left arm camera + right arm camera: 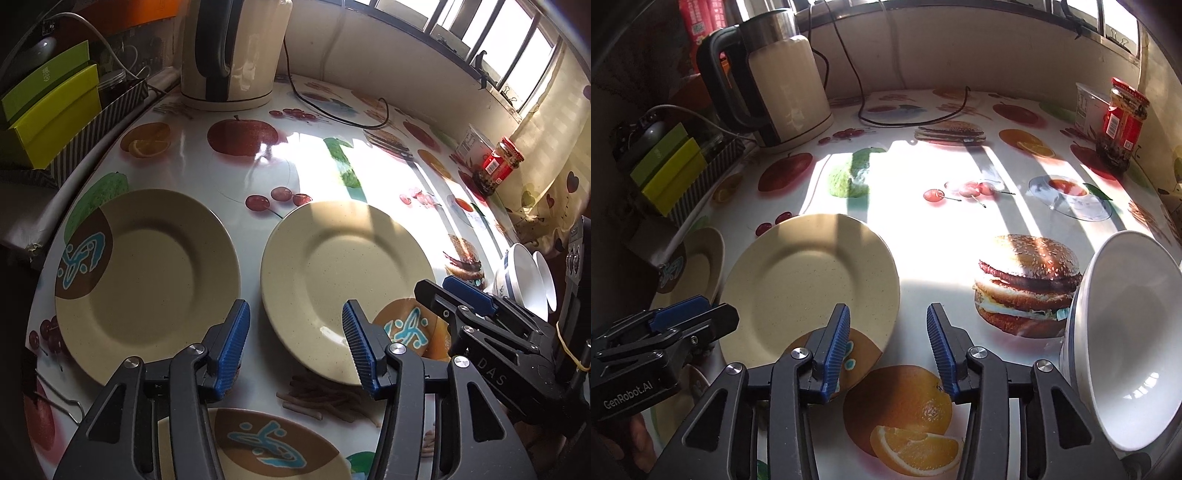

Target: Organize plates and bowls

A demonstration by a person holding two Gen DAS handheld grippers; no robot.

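Two beige plates lie side by side on the fruit-print table (258,177): the left plate (147,280) and the right plate (347,288). A third plate (258,443) shows under my left gripper. My left gripper (295,310) is open, with the right plate's near-left rim between its fingers. In the right wrist view my right gripper (888,310) is open over that same plate (809,284), whose near-right rim lies between the pads. Neither pair of pads presses on it. White bowls (524,277) stand at the right, and the nearest bowl (1126,332) is beside my right gripper.
A cream kettle (236,48) with a black cord (332,110) stands at the back. A red-labelled jar (1123,122) and a white tub (1089,107) sit far right. Green and yellow boxes (48,110) fill a striped basket at the left edge.
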